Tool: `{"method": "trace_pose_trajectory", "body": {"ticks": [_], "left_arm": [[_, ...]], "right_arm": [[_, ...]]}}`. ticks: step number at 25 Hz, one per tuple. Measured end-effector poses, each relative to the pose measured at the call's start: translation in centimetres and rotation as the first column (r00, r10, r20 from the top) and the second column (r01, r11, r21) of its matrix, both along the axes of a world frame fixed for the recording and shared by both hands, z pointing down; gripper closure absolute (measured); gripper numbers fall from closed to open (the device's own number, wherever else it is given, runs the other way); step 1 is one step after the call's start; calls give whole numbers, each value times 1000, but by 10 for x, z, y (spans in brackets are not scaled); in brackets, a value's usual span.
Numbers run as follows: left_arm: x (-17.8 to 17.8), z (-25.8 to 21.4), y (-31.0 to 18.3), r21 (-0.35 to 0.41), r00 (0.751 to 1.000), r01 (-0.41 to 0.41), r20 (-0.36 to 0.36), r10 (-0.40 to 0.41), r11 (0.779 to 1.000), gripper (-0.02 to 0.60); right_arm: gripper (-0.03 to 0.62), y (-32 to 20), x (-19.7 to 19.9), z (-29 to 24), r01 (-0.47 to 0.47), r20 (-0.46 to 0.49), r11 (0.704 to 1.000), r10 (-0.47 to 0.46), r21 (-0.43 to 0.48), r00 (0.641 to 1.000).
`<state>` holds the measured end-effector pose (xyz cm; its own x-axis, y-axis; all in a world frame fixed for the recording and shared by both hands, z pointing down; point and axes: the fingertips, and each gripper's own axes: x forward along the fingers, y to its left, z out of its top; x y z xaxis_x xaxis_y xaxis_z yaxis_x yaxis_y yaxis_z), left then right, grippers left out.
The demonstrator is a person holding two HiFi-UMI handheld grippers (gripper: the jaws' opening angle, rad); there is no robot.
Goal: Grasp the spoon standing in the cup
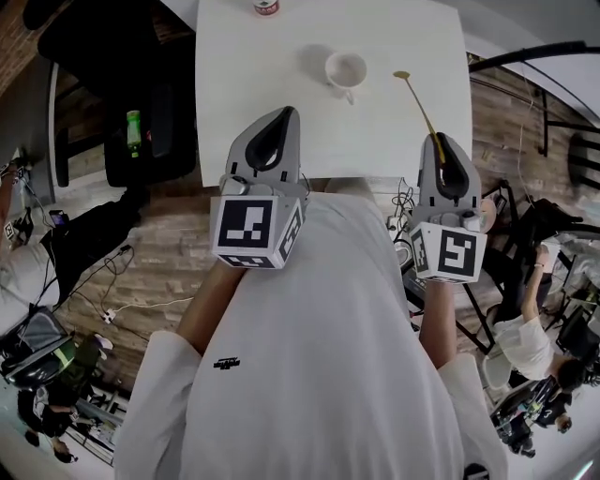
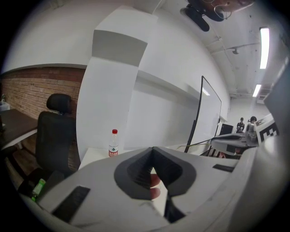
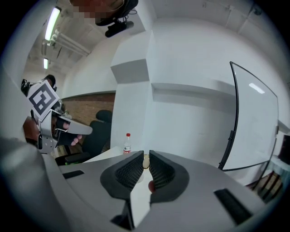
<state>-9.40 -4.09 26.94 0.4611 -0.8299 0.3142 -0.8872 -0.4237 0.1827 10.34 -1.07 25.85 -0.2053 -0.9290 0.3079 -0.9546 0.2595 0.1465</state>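
Observation:
A white cup [image 1: 346, 71] stands empty on the white table [image 1: 244, 103], toward its far side. The thin golden spoon [image 1: 417, 98] is out of the cup and hangs above the table's right part, bowl end away from me. My right gripper [image 1: 438, 140] is shut on its handle end. In the right gripper view a pale bit of the spoon [image 3: 146, 161] shows pinched between the dark pads. My left gripper [image 1: 281, 114] hovers over the table's near edge, left of the cup. Its jaws [image 2: 152, 149] meet at the tips with nothing between them.
A small water bottle with a red cap [image 1: 266, 7] [image 2: 113, 143] [image 3: 127, 143] stands at the table's far edge. A black office chair [image 2: 56, 131] sits left of the table, with a green bottle [image 1: 134, 131] on the dark desk there. Other people are at the lower corners.

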Motion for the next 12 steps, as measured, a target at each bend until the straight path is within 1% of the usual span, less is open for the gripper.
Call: {"method": "trace_pose_trajectory", "body": {"ticks": [6,12], "left_arm": [[4,-8,19,-14,999,-33,-43,32,999,571],[6,-15,21,-4,998,-61,-24,61,998,571]], "right_arm": [[554,16,-5,-28,-6,46,1000,5,29,999],[554,17,-7,-39,18,38,998,-20,52,999]]}}
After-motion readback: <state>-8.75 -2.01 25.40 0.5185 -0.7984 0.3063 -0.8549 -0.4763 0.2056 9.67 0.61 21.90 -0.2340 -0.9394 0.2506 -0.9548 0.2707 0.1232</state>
